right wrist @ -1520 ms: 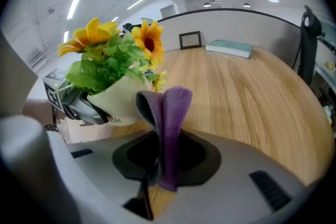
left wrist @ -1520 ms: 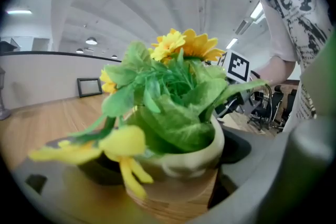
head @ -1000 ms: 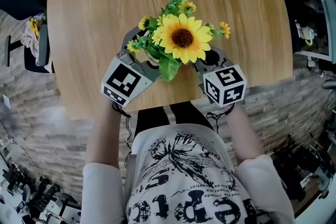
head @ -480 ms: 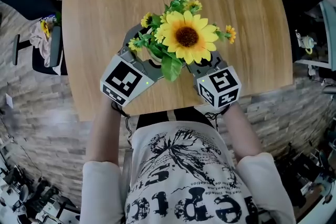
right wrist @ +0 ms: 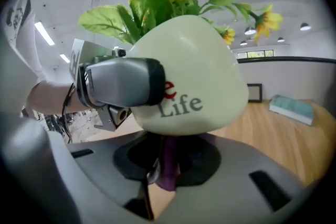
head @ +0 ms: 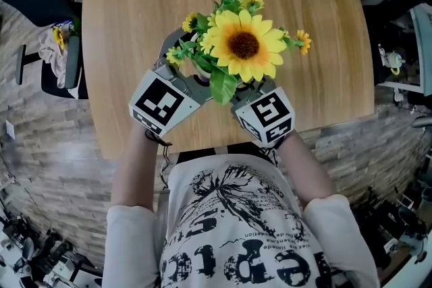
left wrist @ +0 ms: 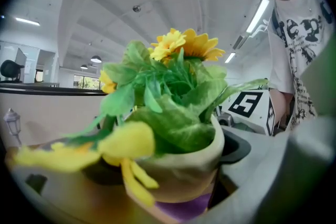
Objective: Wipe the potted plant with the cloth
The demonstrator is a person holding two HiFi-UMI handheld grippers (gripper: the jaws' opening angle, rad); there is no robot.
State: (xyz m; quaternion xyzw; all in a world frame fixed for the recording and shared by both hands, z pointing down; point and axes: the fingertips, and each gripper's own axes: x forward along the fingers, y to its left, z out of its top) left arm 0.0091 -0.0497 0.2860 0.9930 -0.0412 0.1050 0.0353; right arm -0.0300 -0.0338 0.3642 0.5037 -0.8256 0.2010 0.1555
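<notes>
While left tool (left wrist: 181, 186) clamps cream ceramic sunflower pot (right wrist: 194, 76), right tool (right wrist: 167, 157) pinching purple cloth (right wrist: 169, 173) has slid left: wiping under way.

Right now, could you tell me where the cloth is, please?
In the right gripper view, the purple cloth is pinched in the right gripper, directly beneath the pot; the head view hides it under the flowers.

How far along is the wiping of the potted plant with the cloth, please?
Done: the purple cloth is pinched in the right gripper, and the left gripper grips the pot. In hand: the cloth is pressed against the pot's lower side, so wiping looks under way. Left: the leaves and sunflower, which the cloth is not touching; how much pot is wiped cannot be told.
</notes>
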